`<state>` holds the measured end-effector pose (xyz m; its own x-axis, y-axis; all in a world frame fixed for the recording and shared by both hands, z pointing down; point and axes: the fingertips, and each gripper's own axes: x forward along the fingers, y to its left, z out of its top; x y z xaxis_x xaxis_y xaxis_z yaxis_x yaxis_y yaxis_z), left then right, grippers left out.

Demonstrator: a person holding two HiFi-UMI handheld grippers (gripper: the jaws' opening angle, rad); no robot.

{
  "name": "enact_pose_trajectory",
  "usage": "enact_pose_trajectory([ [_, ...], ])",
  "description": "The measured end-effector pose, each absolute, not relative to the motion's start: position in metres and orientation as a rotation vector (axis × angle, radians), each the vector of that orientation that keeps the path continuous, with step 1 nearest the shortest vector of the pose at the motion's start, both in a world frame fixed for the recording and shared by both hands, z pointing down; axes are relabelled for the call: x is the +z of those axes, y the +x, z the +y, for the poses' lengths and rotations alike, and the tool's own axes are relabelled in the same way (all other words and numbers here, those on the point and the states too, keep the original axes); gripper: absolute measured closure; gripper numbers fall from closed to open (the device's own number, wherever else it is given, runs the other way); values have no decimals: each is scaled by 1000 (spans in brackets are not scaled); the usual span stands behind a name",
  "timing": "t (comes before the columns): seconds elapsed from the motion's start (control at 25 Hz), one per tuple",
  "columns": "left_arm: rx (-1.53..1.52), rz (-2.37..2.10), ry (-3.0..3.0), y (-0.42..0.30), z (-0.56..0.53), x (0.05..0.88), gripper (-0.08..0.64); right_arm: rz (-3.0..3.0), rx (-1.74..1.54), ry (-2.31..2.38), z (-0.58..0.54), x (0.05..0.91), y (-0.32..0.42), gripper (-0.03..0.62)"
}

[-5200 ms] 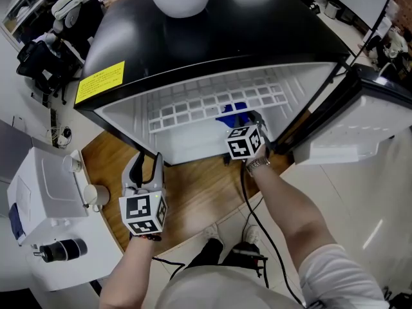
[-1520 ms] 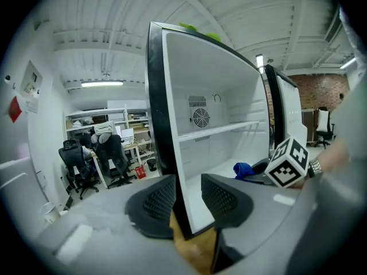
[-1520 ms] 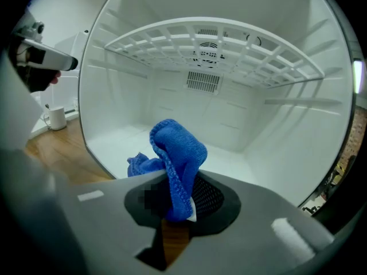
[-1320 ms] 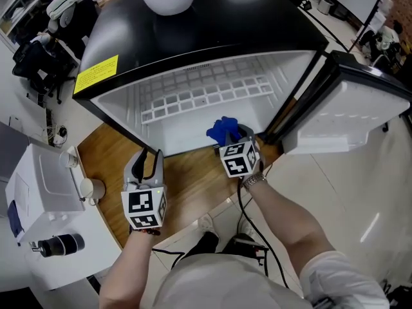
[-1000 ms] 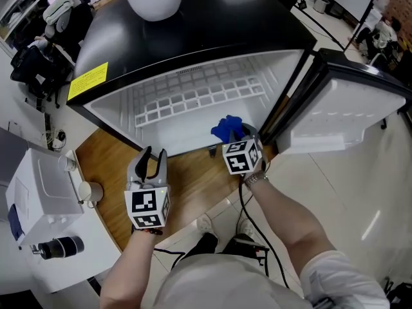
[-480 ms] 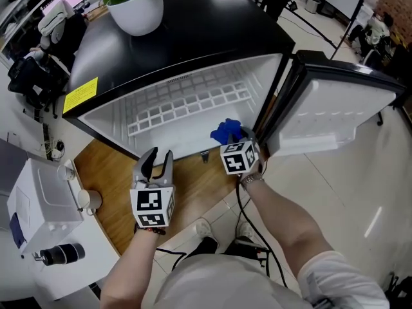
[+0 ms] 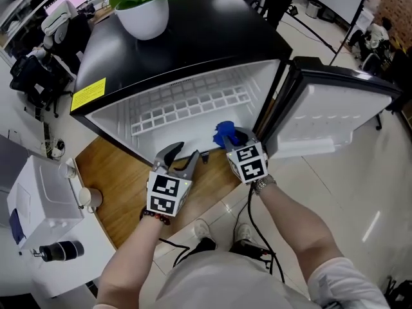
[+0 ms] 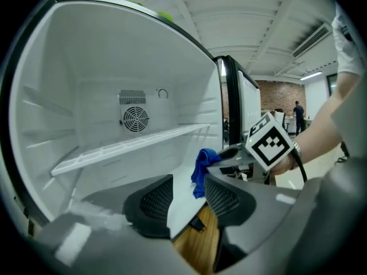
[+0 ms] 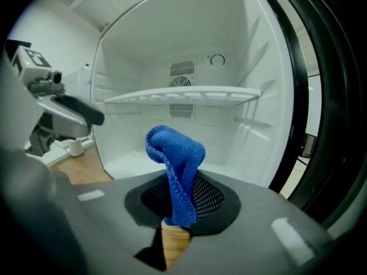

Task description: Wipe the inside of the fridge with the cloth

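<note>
Fridge (image 7: 193,50): stood with its door (image 7: 335,118) open, white inside, no marks visible.
Left gripper (image 7: 183,153): jaws had just been opening, nothing between them.
Right gripper (image 7: 233,136): pinched the cloth.
Cloth (image 7: 224,132): hung at the fridge's mouth, touching no wall.
Progress: no wiping contact; how much remained could not be told.

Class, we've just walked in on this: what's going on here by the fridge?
A person stands at an open, empty fridge with a hand-held gripper in each hand. The right hand-held gripper is clamped on a blue cloth, held up at the front of the opening, clear of the shelf. The left hand-held gripper is empty beside it, and its jaws have just been opening. The door hangs open on the right.
</note>
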<state>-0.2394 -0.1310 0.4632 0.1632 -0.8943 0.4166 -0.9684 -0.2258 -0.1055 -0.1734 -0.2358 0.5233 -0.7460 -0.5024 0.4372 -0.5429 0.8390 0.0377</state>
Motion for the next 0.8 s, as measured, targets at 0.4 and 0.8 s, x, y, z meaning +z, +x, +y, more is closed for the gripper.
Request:
enact_pose_trajectory([
  [0.4, 725, -1457, 2527, -197, -135, 459, 292, -2801, 171, 222, -164, 451, -176, 523],
  [0.8, 760, -1249, 2660, -161, -123, 455, 315, -2801, 249, -129, -118, 421, -169, 523],
])
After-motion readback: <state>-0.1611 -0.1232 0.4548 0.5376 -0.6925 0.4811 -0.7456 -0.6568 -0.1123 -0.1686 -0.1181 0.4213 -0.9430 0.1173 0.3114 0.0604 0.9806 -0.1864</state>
